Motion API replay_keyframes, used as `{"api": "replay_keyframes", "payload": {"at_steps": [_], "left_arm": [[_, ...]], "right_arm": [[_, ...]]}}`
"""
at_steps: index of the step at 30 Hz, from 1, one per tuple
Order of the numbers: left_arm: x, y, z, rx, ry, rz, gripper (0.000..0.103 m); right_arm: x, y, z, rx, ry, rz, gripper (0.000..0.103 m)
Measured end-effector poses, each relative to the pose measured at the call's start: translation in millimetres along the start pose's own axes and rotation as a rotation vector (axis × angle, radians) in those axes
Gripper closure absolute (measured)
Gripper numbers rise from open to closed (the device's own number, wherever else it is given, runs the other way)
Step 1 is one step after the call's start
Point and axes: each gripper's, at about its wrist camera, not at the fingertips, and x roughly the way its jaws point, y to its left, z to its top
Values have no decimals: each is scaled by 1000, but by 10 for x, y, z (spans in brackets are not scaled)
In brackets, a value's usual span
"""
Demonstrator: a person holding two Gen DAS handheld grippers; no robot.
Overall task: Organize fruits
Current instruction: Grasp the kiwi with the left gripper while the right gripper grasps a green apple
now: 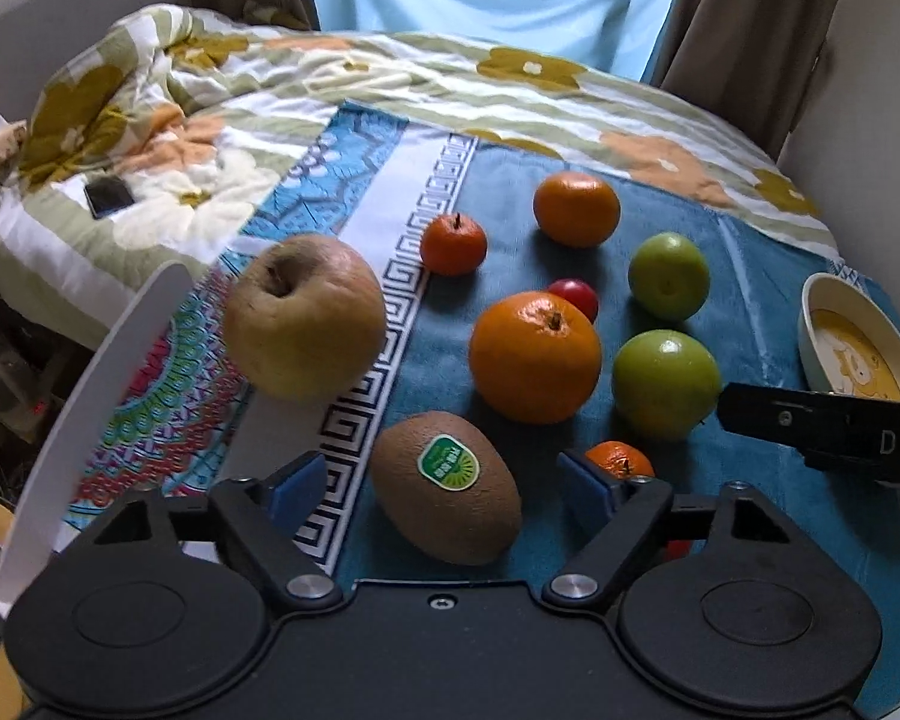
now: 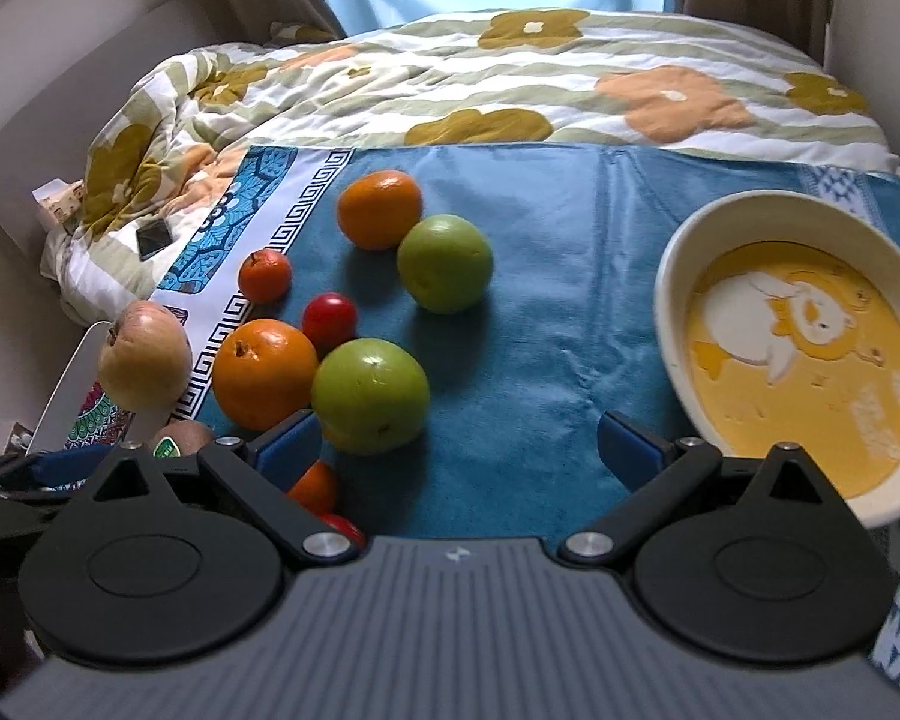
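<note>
Fruits lie on a blue towel (image 1: 450, 360). My left gripper (image 1: 444, 489) is open, its blue pads on either side of a brown kiwi (image 1: 447, 486) with a green sticker, not closed on it. A yellowish apple (image 1: 303, 315) sits on a white plate (image 1: 90, 372) at left. Ahead lie a large orange (image 1: 534, 357), a second orange (image 1: 576, 208), a small tangerine (image 1: 453, 243), two green apples (image 1: 666, 384) (image 1: 669, 276) and a red cherry tomato (image 1: 576, 295). My right gripper (image 2: 462, 450) is open and empty, beside a green apple (image 2: 371, 397).
A cream bowl (image 2: 678, 276) with a yellow duck picture stands at the right. A small tangerine (image 1: 618, 459) lies by my left gripper's right pad. A flowered quilt (image 2: 480, 78) covers the bed behind, with a phone (image 2: 154, 238) on it at left.
</note>
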Motion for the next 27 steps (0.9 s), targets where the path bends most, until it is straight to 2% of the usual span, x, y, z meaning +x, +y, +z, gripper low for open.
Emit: {"api": "replay_keyframes", "payload": {"at_steps": [6, 10, 14, 16, 27], "left_arm": [[127, 2, 11, -28, 35, 12, 30], [172, -20, -19, -17, 47, 24, 30], [190, -24, -24, -10, 44, 21, 42], [190, -33, -19, -7, 43, 26, 43], [137, -44, -81, 11, 35, 17, 45]], "right_arm": [[138, 87, 43, -38, 31, 25, 0], [222, 125, 76, -63, 43, 38, 0], [310, 143, 108, -83, 51, 47, 0], [356, 159, 127, -92, 61, 60, 0], [561, 237, 154, -143, 110, 98, 23]]}}
